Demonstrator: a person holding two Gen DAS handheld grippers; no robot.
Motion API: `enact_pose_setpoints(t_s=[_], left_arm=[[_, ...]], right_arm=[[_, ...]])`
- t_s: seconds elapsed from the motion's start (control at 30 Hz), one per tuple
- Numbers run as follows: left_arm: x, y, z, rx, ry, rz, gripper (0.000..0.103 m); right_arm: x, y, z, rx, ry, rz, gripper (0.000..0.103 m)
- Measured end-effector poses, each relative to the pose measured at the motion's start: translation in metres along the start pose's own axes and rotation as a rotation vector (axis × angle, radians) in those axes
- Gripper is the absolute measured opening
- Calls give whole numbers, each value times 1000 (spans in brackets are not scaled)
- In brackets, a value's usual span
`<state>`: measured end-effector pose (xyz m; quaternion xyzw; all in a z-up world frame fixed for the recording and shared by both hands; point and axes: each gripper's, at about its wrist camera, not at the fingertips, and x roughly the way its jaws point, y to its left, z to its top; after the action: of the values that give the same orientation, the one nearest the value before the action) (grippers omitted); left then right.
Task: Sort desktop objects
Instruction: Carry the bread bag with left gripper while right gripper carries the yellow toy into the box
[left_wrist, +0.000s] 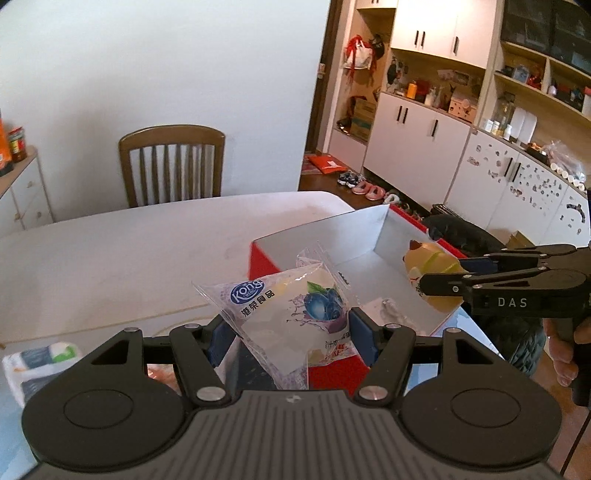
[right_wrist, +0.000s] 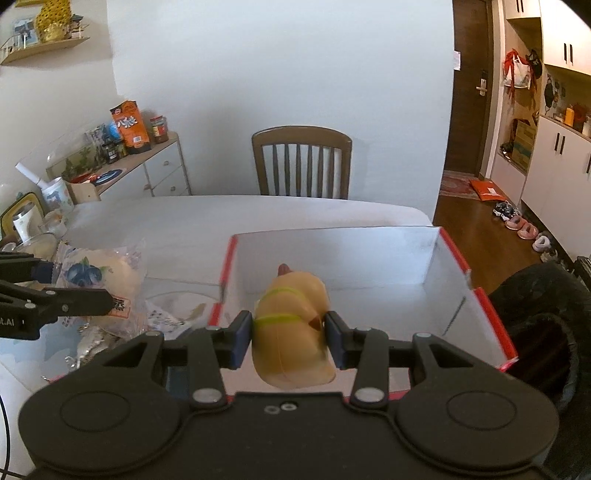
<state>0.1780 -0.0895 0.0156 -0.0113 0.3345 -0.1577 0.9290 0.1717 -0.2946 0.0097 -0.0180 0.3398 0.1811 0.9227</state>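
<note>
we hold two things over the box: our left gripper has its fingers clamped on a bun pack, our right gripper on a duck toy. neither is dropped yet, and more packets wait on the table.

The red box stands open-topped, its floor mostly bare; its upright walls fence it; small clutter crowds its left side.

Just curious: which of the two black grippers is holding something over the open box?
The right gripper, clamping the yellow duck toy above the red-sided box; the left's packet is beside it.
</note>
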Motion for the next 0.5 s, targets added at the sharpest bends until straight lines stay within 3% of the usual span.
enact_pose_setpoints(t_s=[0.5], left_arm=[[66,-59,22,93,40,-3,65]], right_arm=[[22,-61,10,9,16,-4,42]])
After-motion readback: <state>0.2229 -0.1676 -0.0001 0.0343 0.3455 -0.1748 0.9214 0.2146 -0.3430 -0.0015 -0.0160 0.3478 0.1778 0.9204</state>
